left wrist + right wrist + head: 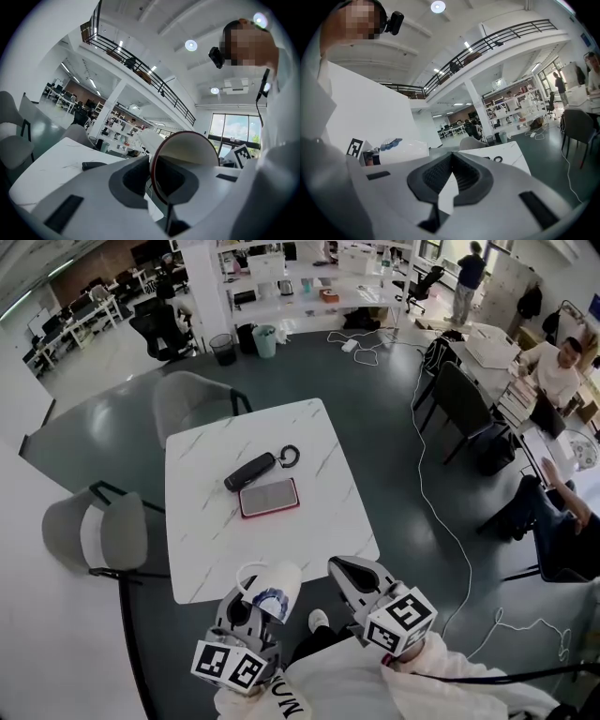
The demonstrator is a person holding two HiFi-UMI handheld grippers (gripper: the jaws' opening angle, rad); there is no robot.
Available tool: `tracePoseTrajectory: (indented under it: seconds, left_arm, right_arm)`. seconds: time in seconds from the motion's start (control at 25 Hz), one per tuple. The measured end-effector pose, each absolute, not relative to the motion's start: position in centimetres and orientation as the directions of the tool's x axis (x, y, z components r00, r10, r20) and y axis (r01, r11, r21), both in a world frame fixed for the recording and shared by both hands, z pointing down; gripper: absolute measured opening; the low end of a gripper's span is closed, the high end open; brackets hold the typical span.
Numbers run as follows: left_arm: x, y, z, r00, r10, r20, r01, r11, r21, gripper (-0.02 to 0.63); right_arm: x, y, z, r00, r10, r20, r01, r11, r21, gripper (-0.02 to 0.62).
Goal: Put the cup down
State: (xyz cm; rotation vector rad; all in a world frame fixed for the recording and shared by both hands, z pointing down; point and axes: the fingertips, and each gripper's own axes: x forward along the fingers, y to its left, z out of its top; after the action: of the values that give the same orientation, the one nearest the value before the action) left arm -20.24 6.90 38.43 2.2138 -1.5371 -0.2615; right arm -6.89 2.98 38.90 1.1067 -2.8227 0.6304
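Head view first: the left gripper sits at about 6 o'clock in the picture, right at the near edge of the white marble table. It has the cup clamped. The cup is white with a blue print on its side, tipped over sideways, handle out toward 10 o'clock. It is carried in the air, not resting on the tabletop.

Switching to the left gripper view, I see the left gripper with its jaws pinched onto the cup wall, one pad inside the mouth and one outside. The red rim arcs up from between them, and the open mouth faces back at the camera. The table lies out at 9 o'clock.

The right gripper rides just beside the left one, at 3 o'clock from the cup. In the right gripper view the right gripper has its jaw tips pressed together with nothing between them, closed and empty. The cup shows at 9 o'clock there, blue print up.

On the table, near its middle, lies a black oblong device with a ring at its 2 o'clock end. A red-edged phone lies flat just beside it at 5 o'clock. A grey chair stands at the table's 11 o'clock corner, and another chair at its 8 o'clock side.
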Motion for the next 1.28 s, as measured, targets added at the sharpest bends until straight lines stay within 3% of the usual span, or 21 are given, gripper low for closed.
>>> tracePoseTrajectory:
  seconds: [1.28]
  left_arm:
    - [-20.0,-5.5,39.6,0.285,-0.94,0.187,-0.914,-0.208,0.349,0.04]
  right_arm:
    - [-6.9,-11.0,39.3,-0.784,-0.599,0.163,-0.614,0.708,-0.349,0.004]
